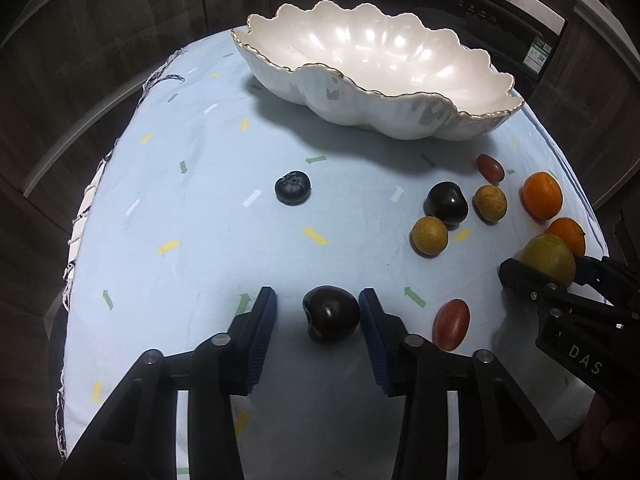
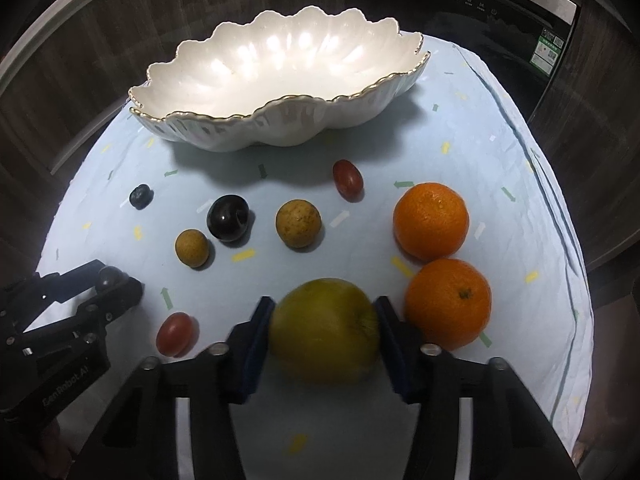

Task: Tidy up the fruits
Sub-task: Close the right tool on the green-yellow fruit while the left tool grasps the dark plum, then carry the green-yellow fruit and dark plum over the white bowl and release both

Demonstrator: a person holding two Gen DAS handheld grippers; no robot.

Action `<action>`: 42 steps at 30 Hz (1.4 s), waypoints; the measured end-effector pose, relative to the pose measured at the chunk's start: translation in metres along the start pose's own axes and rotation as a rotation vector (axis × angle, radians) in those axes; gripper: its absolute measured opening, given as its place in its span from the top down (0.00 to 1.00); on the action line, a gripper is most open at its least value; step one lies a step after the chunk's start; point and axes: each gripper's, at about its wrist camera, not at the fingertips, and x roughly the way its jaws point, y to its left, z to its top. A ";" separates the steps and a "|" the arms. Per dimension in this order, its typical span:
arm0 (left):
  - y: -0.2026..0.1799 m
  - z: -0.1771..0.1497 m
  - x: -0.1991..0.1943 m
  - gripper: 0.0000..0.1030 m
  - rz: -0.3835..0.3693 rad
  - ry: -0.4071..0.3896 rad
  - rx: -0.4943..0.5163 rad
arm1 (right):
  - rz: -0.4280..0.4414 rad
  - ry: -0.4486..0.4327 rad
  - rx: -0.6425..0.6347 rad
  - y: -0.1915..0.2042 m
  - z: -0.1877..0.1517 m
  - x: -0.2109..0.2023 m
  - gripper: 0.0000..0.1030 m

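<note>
At the bottom centre of the left wrist view, our left gripper point(image 1: 318, 312) straddles a dark cherry point(image 1: 330, 313) on the blue tablecloth point(image 1: 192, 216); the right pad touches it, the left stands apart, so the grip is not yet made. Low in the right wrist view, our right gripper point(image 2: 324, 328) has its pads against both sides of a yellow-green apple point(image 2: 323, 330), just beside two oranges point(image 2: 448, 303). Across the top of both views sits the white scalloped bowl point(image 1: 400, 120), with no fruit in it. We judge this the first pick-up: next, each hand must hold firm, lift clear of the neighbouring grape tomato point(image 1: 451, 324), and carry up the frame to the bowl.
</note>
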 end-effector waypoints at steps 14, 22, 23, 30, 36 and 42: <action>-0.005 0.002 -0.007 0.74 -0.007 -0.021 0.027 | 0.014 -0.015 -0.002 -0.001 0.000 -0.008 0.51; -0.004 0.012 -0.017 0.74 0.002 -0.062 0.038 | 0.011 -0.037 -0.001 -0.003 0.011 -0.016 0.51; -0.004 0.013 -0.018 0.74 0.002 -0.064 0.038 | 0.011 -0.041 -0.002 -0.002 0.012 -0.017 0.51; -0.001 0.022 -0.023 0.74 0.013 -0.076 0.044 | 0.007 -0.063 -0.011 0.001 0.022 -0.021 0.51; -0.002 0.032 -0.030 0.74 0.001 -0.096 0.050 | 0.002 -0.087 -0.027 0.005 0.029 -0.030 0.51; -0.002 0.046 -0.042 0.74 -0.002 -0.124 0.045 | 0.009 -0.117 -0.039 0.007 0.040 -0.038 0.51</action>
